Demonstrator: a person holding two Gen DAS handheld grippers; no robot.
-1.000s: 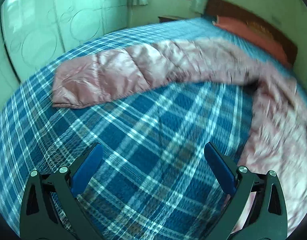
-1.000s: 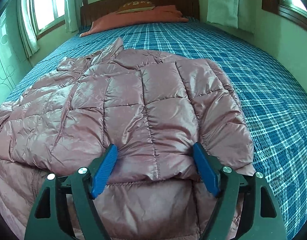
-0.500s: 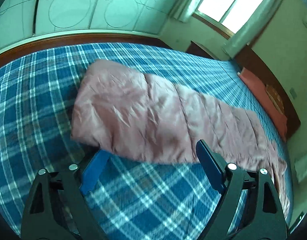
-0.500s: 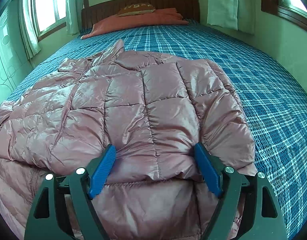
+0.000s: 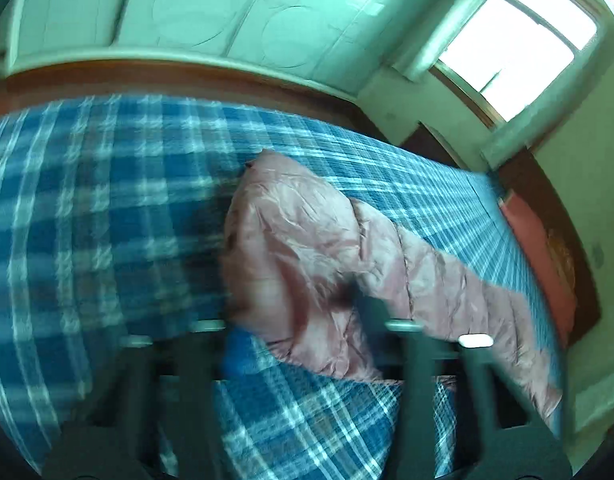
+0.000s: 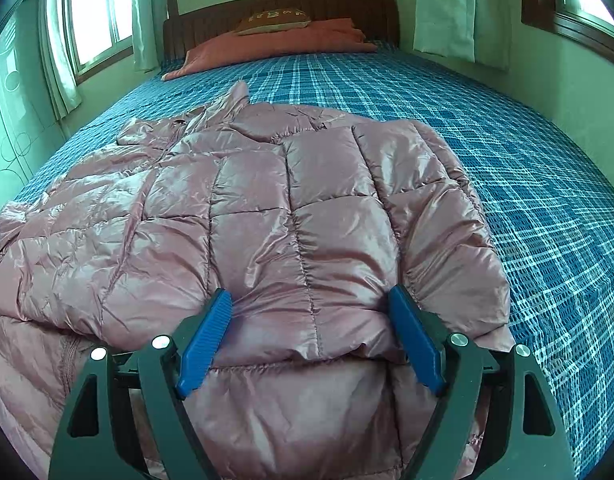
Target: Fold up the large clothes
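- Left wrist view: blurry. Left gripper is closing on the cuff end of the pink puffer jacket's sleeve, fabric bunched between the jaws; looks pinched already, tho blur hides the pads. Sleeve runs off to the right across the plaid bedspread, lying flat.
- Tip here, imo: get both layers of the cuff in the bite before lifting. That shiny shell looks slippery and a shallow nip will prob slide off. Lift just clear of the bed, then carry the sleeve in over the body.
- Right wrist view: right gripper is spread wide, jaws straddling a folded edge of the jacket, gripping nothing. Jacket body lies mid-bed, collar twd the headboard.
- Best to keep that hand pressing the body down so it doesn't drag w/ the sleeve.
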